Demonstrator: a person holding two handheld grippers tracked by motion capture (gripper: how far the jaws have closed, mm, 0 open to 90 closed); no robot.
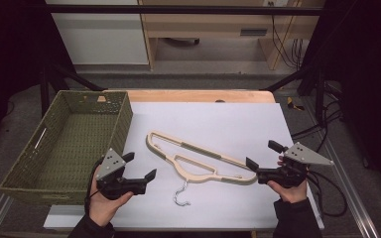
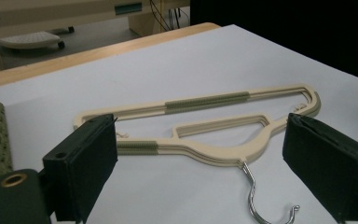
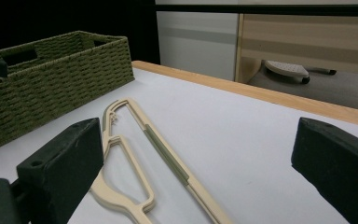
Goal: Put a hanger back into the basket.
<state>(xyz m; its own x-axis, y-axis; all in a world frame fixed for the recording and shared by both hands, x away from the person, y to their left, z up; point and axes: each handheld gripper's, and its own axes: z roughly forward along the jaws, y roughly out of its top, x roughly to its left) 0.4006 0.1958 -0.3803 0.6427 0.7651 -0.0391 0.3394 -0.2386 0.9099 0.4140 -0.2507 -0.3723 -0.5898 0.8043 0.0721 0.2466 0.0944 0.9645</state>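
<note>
A cream plastic hanger (image 1: 198, 157) with green grip strips and a metal hook (image 1: 180, 195) lies flat on the white sheet in the middle of the table. My left gripper (image 1: 140, 165) is open just left of the hanger, and its jaws frame the hanger (image 2: 200, 135) and hook (image 2: 256, 200) in the left gripper view. My right gripper (image 1: 264, 154) is open at the hanger's right end, apart from it. In the right gripper view the hanger (image 3: 140, 154) runs away between the wide jaws. Neither gripper holds anything.
A green woven basket (image 1: 28, 163) stands empty at the left of the table, also seen in the right gripper view as the basket (image 3: 37, 93). The white sheet (image 1: 228, 119) covers most of the wooden table. Cables trail off the right side.
</note>
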